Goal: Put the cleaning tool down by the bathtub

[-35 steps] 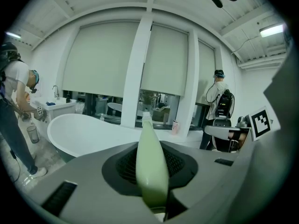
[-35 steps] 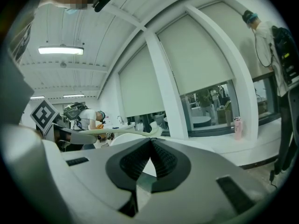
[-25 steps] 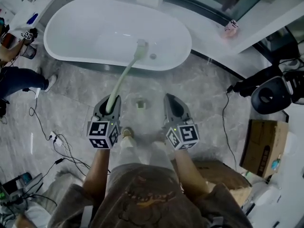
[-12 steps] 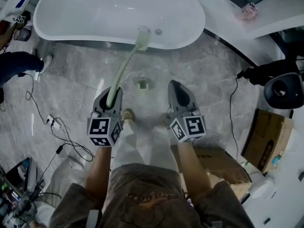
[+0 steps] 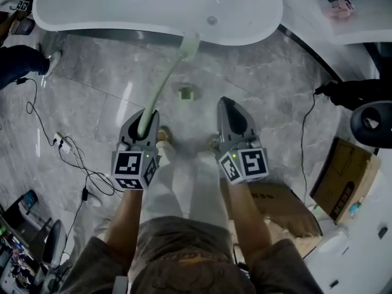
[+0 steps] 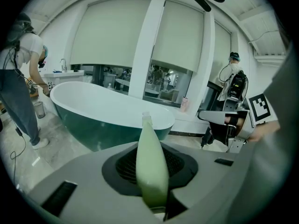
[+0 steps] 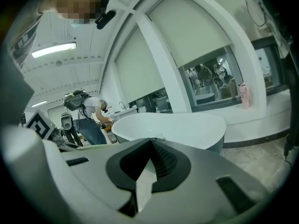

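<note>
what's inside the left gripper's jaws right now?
The cleaning tool's pale green handle, clamped in the jaws of the left gripper. Its brush head sticks out toward the bathtub. The handle's rear end is covered, deep inside the gripper.

The person wears a brown top point(image 5: 184, 256) with an orange drawing, and pale trousers point(image 5: 184, 185). The grey left gripper point(image 5: 148, 115) and right gripper point(image 5: 225, 106) each carry a black-and-white cube point(image 5: 133, 169) at six o'clock.

You're in a bathroom rigged as a recording space: a freestanding white bathtub point(image 5: 122, 8) on a grey marble floor point(image 5: 92, 97), with loose cables point(image 5: 67, 150) and a cardboard box point(image 5: 340, 176).
</note>
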A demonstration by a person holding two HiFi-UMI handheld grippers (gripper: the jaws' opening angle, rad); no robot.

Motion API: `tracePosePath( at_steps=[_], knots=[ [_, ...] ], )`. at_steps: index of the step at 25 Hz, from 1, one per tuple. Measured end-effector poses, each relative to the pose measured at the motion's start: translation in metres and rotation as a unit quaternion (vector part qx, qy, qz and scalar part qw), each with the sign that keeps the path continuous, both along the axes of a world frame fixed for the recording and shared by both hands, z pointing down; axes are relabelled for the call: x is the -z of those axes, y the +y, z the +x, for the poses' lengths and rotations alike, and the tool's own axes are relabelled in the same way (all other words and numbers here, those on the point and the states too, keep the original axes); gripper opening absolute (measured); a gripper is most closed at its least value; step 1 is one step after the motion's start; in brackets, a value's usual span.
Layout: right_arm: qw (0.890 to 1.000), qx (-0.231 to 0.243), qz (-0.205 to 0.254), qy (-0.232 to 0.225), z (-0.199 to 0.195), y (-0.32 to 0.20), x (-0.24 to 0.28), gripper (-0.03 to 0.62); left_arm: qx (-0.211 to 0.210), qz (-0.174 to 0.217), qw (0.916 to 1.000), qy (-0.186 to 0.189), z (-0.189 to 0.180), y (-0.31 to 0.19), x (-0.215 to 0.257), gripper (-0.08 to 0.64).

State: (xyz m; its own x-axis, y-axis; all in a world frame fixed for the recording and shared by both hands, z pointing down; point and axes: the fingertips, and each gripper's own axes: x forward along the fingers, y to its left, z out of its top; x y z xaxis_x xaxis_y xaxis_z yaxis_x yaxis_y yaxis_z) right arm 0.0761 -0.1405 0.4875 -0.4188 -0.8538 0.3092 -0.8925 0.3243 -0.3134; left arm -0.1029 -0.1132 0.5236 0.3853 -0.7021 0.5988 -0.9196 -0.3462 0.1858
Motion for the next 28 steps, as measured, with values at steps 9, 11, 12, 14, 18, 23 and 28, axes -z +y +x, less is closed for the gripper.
tracePosePath(
  at_steps=[9,11,12,14,18,23,28],
  knots=[
    [1.0,-0.014,-0.02,-0.009,0.001,0.011,-0.046,0.002,-0.009,-0.033,0.9994,-0.01,0.003,0.014,-0.07,0.091],
    [1.0,-0.015,-0.024,-0.008,0.001,0.012,-0.057,0.002,-0.013,-0.048,0.9986,-0.019,0.003,0.015,-0.091,0.091],
    [1.0,-0.015,-0.026,-0.009,0.001,0.012,-0.062,0.002,-0.014,-0.055,0.9981,-0.023,0.004,0.016,-0.102,0.091],
    [0.999,-0.015,-0.028,-0.009,0.001,0.014,-0.07,0.002,-0.015,-0.064,0.9974,-0.028,0.006,0.016,-0.12,0.091],
    [0.999,-0.014,-0.034,-0.007,0.003,0.019,-0.08,0.002,-0.013,-0.084,0.9959,-0.032,0.008,0.016,-0.151,0.091],
    [0.999,-0.016,-0.04,-0.006,0.006,0.022,-0.086,0.002,-0.008,-0.103,0.994,-0.035,0.013,0.011,-0.186,0.091],
    [0.999,-0.017,-0.045,-0.01,0.01,0.024,-0.086,0.002,-0.006,-0.138,0.9891,-0.052,0.019,0.006,-0.225,0.091]
  ],
)
